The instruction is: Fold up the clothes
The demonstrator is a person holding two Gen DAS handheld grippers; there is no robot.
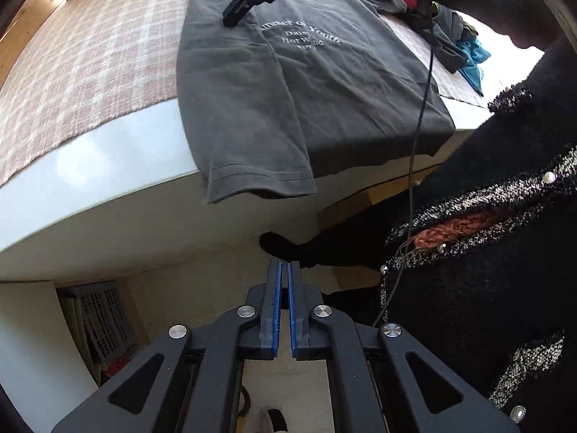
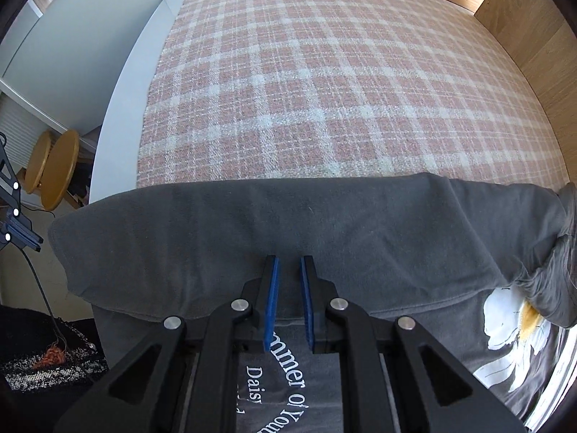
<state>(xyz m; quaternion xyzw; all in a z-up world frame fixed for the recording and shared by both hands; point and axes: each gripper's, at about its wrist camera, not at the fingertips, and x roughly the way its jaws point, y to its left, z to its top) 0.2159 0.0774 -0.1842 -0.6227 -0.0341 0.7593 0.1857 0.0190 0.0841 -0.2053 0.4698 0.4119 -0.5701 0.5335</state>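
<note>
Grey cotton T-shirt (image 2: 324, 223) lies part-folded on the plaid cloth (image 2: 324, 72); right hand-held gripper (image 2: 289, 263) spread above it, left hand-held gripper (image 1: 285, 265) nearly pressed together, empty.

Pink-and-white plaid blanket (image 2: 324, 83): spread flat over the table (image 1: 119, 166), which has a white edge showing along one side. Wooden panels (image 2: 533, 47): light grain, bordering the far side of the blanket. Two round wooden stools (image 2: 54, 169): tipped on edge, beside the table. Grey slatted crate (image 1: 101, 321): on the floor below the table edge, something red low beside it. Thin black cable (image 1: 420, 108): hanging down across the view.
</note>
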